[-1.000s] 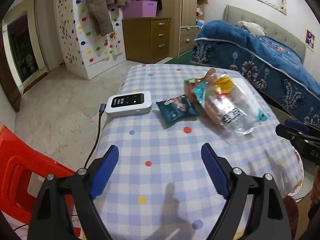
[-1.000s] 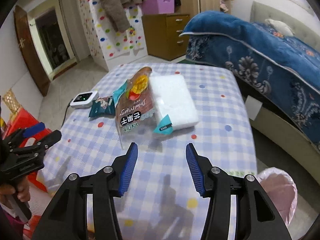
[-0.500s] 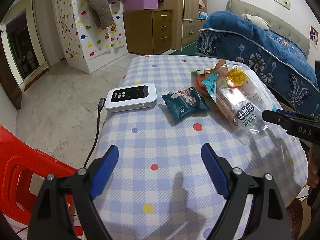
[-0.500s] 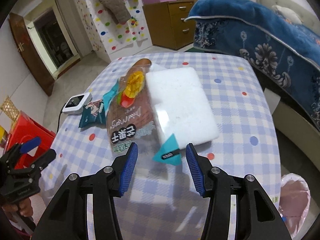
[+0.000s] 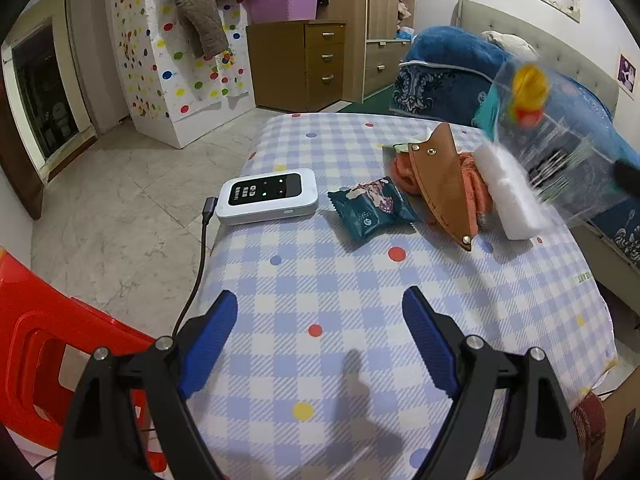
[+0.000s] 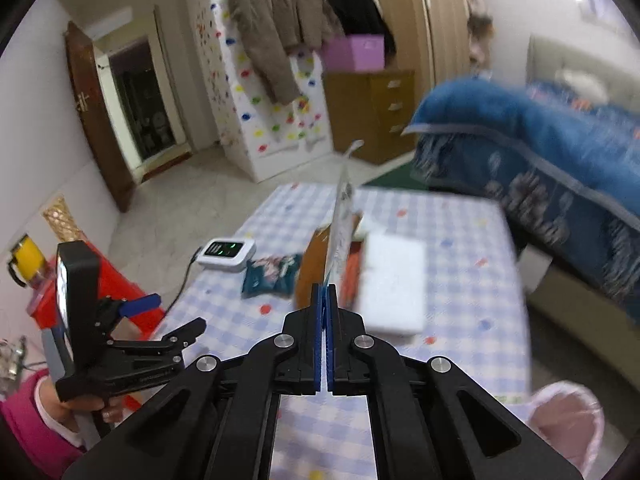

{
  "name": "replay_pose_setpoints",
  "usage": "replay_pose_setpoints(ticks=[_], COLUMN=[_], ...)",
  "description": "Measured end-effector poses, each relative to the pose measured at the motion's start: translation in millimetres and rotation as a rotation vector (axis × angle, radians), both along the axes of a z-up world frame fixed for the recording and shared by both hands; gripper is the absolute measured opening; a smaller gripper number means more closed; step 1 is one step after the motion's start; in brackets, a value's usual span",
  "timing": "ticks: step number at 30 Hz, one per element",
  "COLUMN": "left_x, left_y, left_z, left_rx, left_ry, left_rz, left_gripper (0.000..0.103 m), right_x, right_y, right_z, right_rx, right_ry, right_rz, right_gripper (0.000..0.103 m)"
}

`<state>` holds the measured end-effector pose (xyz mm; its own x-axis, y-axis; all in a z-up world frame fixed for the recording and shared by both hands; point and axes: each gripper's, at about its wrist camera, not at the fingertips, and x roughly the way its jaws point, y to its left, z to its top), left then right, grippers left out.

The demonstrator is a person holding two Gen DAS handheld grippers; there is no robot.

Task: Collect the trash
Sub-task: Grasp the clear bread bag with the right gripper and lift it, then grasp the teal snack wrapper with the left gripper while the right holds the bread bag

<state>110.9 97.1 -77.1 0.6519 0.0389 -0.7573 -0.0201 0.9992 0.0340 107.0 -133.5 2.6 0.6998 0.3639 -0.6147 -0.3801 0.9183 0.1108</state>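
Note:
My right gripper is shut on a clear plastic snack bag, held edge-on and lifted off the table; the bag shows blurred at the right in the left wrist view. A dark teal snack packet lies on the checked tablecloth, also in the right wrist view. My left gripper is open and empty, low over the table's near side, and shows at the left in the right wrist view.
A white device with a cable, a brown leather sheath on orange cloth, and a white foam block lie on the table. A pink-lined bin stands by the table. A red chair is at left, a bed at right.
My right gripper closed on the clear snack bag and lifted it off the table, uncovering the brown sheath, orange cloth and foam block. The left gripper stayed open, hardly moving.

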Motion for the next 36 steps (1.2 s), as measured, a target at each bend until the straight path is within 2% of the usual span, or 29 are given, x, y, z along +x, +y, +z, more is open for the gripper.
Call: replay_pose_setpoints(ticks=[3,5,6,8,14,18,24,27,31,36], left_x=[8.1,15.7,20.3,28.2,53.3,74.4,97.1,100.0,98.1,68.6], left_y=[-2.0,-1.6,-0.6,1.7,4.2,2.7,1.6,0.5,0.5,-3.8], left_z=[-3.3,-5.9,-7.5,-10.0,-17.3,-22.3,-34.1,-34.6,-35.5,-12.1], left_rx=[0.003,-0.010,-0.023,-0.056,-0.139,-0.178,-0.198,-0.202,-0.272,-0.272], left_ry=[0.005,0.010,0.017,0.029,0.046,0.060,0.089,0.075,0.078,-0.001], left_rz=[-0.007,-0.007,-0.003,-0.003,-0.011,-0.010,-0.001,-0.015,-0.061,-0.086], left_gripper=[0.082,0.081,0.079,0.068,0.047,0.046,0.045,0.039,0.005,0.000], right_x=[-10.8,-12.6,-11.8,-10.5,-4.5,2.5,3.0,2.8,-0.7,-12.7], right_y=[-2.5,-7.1,-9.6,-17.0,-32.4,-33.9,-30.8,-31.6,-34.1,-40.0], right_z=[5.3,2.7,0.3,-5.0,-16.6,-22.2,-27.8,-29.7,-28.6,-22.4], right_rx=[-0.131,-0.177,-0.201,-0.231,-0.225,-0.217,-0.215,-0.207,-0.192,-0.162], right_ry=[-0.077,-0.093,-0.100,-0.105,-0.084,-0.074,-0.063,-0.053,-0.047,-0.053], right_rz=[-0.064,-0.095,-0.112,-0.133,-0.171,-0.171,-0.162,-0.162,-0.164,-0.174], right_gripper=[0.000,0.000,0.000,0.000,0.000,0.001,0.001,0.001,0.001,0.001])
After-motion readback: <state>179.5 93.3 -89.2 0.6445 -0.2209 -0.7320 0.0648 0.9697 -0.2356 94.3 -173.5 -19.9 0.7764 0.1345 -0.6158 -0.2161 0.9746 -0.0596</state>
